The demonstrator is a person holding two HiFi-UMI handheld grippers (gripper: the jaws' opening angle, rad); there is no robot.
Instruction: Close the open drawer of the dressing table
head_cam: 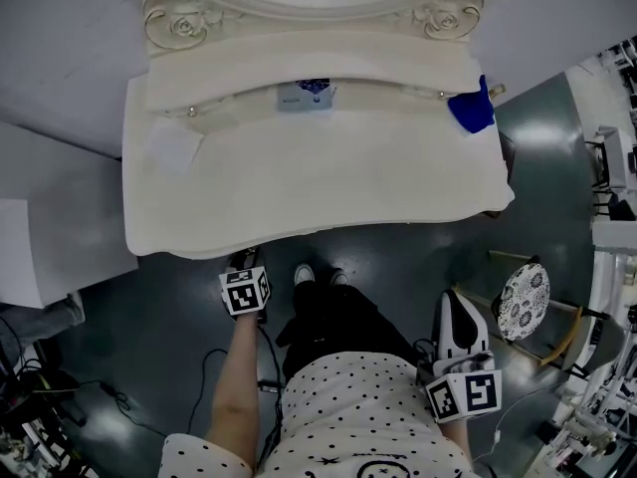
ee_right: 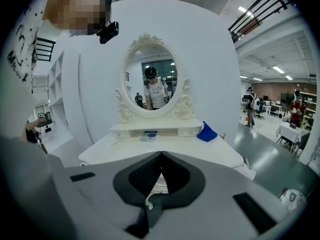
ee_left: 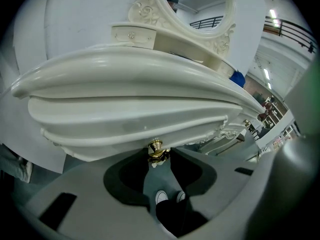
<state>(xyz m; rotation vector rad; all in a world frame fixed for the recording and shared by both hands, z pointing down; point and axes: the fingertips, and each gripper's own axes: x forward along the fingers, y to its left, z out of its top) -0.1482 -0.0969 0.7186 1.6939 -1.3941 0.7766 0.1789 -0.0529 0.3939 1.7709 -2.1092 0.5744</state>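
Now the left gripper (ee_left: 158, 155) pinches one gold drawer knob (ee_left: 155, 147).

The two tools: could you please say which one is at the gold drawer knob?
The left tool: its jaws grip the round gold knob under the white dressing table; the right tool hangs back, shut.

blue cloth (head_cam: 471, 109), patterned stool (head_cam: 523, 301), small box (head_cam: 306, 95)

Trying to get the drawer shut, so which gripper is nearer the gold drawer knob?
Left. The left gripper has the gold drawer knob between its jaw tips; the right gripper is back from the dressing table, beside the person.
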